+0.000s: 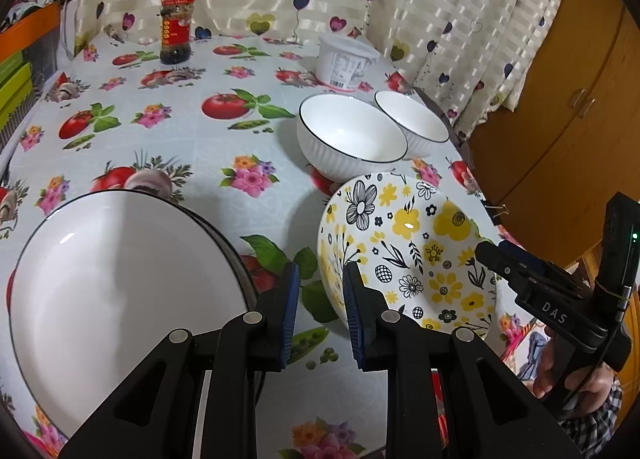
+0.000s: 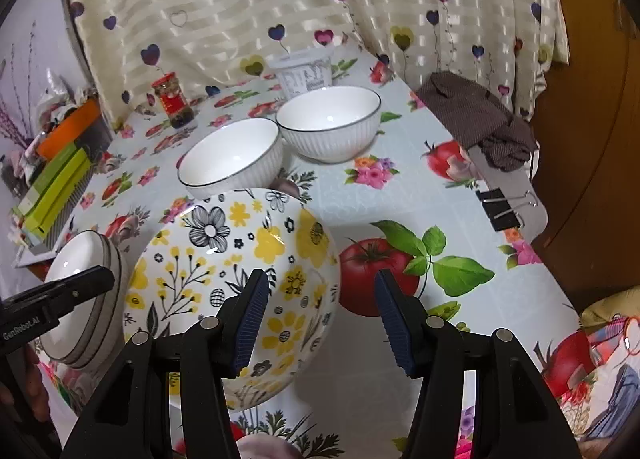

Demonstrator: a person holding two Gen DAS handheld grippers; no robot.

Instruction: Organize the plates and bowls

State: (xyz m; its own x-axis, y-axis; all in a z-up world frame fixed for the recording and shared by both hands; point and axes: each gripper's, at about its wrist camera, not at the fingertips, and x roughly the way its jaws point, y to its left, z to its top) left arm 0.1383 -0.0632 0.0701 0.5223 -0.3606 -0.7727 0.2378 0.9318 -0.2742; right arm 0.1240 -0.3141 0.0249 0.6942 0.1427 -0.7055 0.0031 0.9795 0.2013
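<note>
A white plate with a dark rim [image 1: 120,299] lies at the near left, seemingly stacked on another [image 2: 84,299]. A deep dish with yellow and black flowers [image 1: 408,255] [image 2: 240,259] sits to its right. Behind it stand two white ribbed bowls [image 1: 352,135] [image 1: 416,123] side by side. My left gripper [image 1: 322,315] hovers over the cloth between plate and floral dish, jaws narrowly apart with nothing pressed, right finger against the dish's left edge. My right gripper [image 2: 320,319] is open wider over the dish's right rim, left finger in front of its inside, right finger over bare cloth.
A red-labelled jar [image 1: 176,31] and a white plastic tub [image 1: 346,63] stand at the back by the curtain. A brown cloth [image 2: 476,115] and a black binder clip [image 2: 500,211] mark the table's right edge. Green boxes [image 2: 56,187] sit at the left. A wooden cabinet [image 1: 560,119] lies beyond.
</note>
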